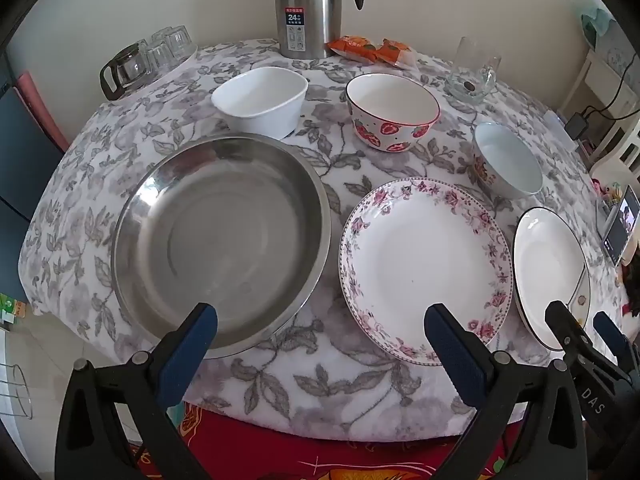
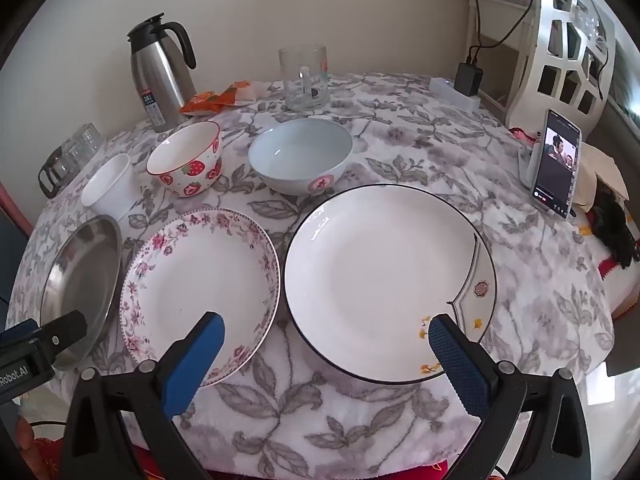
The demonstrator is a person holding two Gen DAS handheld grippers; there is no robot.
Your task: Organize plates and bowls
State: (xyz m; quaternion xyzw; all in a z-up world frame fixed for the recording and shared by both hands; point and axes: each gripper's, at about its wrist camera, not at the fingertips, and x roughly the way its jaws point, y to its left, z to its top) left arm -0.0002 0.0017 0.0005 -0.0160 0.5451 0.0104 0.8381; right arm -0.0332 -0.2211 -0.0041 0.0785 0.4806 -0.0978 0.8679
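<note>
Both the left gripper and the right gripper hang released and empty over the near edge of the surface, where a steel pan, a floral plate and a black-rimmed plate lie in a front row, with a white bowl, a strawberry bowl and a pale blue bowl behind them. The china looks stiff, glazed, slippery and likely to chip, so each plate is best pinched at its raised rim and each bowl by its wall, then stacked gently; the pan seems light and tough, with a thin lip to grip
</note>
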